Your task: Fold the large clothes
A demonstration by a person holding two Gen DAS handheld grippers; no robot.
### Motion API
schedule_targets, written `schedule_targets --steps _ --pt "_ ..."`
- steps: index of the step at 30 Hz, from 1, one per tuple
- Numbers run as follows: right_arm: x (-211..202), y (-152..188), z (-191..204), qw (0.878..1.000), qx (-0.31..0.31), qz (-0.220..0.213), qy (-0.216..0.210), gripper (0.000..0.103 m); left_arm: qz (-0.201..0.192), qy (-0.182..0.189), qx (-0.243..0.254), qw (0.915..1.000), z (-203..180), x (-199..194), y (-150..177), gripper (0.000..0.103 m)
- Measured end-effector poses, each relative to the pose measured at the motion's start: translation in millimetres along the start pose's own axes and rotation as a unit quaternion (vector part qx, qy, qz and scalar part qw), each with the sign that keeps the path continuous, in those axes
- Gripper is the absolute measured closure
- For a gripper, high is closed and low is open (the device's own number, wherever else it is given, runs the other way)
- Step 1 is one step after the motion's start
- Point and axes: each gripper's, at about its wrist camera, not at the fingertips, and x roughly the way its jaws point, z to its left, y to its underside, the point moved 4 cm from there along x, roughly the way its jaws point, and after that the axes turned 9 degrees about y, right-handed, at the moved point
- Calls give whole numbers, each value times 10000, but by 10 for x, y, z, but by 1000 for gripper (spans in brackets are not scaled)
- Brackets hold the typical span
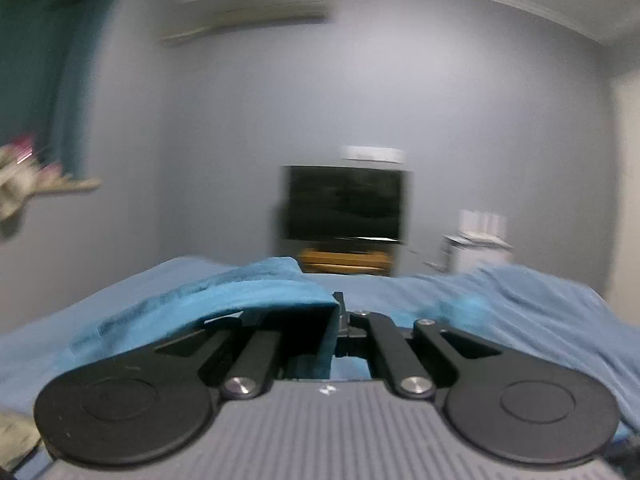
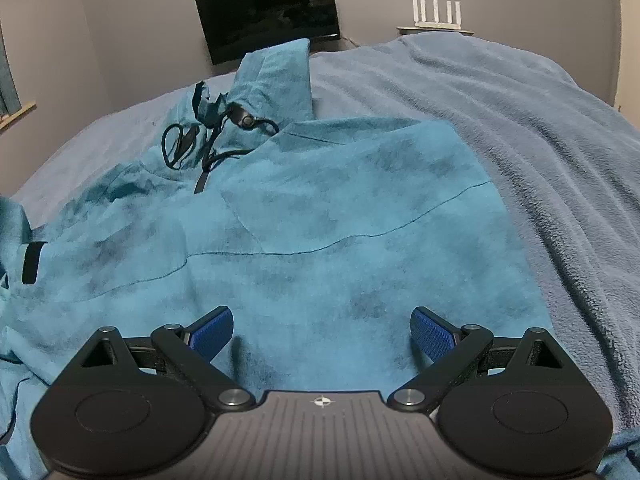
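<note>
The left gripper [image 1: 340,320] is clamped on a fold of the soft teal hooded fleece garment [image 2: 320,220] at lower centre. The right gripper [image 2: 322,334] hovers spread above it. The garment sprawls limp on a pale blue blanket-covered bed [image 2: 540,140]; hems look easiest to grasp. Bare blanket lies right.

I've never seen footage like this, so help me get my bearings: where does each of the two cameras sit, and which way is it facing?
Left wrist view: sits on the left tongs, facing nearly level across the bed toward the television; its tongs are shut on a fold of the teal hooded jacket.
Right wrist view: sits on the right tongs, tilted down at the jacket spread on the blue blanket; tongs open.
Shared: jacket, blanket, television, grey wall.
</note>
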Motion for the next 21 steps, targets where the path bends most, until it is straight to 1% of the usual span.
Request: schedule_targets --steps 3,5,7,9,11,12,14,15,16,17,18,20,21 --pt "-5 -8 -23 10000 87 -18 2 6 201 577 423 9972 -597 213 164 103" --pt "10 -5 -40 9999 129 8 3 6 428 997 545 9926 -995 336 348 103" --pt "26 -1 -68 9998 201 52 16 6 690 1284 806 9860 -1458 430 555 103" --pt "36 -2 -110 9995 320 75 20 6 1055 1353 1048 9796 -1757 566 806 103" --pt "46 -3 -148 9990 438 99 14 6 1504 1371 1010 9739 -1855 704 1082 103" --pt "51 -2 -165 9987 493 108 5 6 1811 1420 906 9689 -1868 771 1212 100" --pt "53 2 -189 9983 572 122 6 6 2328 1693 629 9556 -1880 782 1402 79" --pt "49 2 -200 9981 604 115 -9 6 2502 1867 509 9487 -1843 783 1448 53" --pt "44 -1 -203 9980 622 100 -23 6 2591 2052 410 9429 -1844 736 1480 33" --pt "37 -4 -204 9980 631 76 -42 6 2566 2144 400 9416 -1823 666 1485 28" --pt "20 -9 -201 9980 630 33 -82 6 2518 2159 448 9423 -1826 540 1464 24" --pt "-24 -33 -176 9980 606 -81 -159 6 2407 2146 611 9446 -1729 391 1394 22" --pt "-55 -54 -153 9980 579 -160 -212 6 2340 2087 615 9476 -1631 332 1342 21"
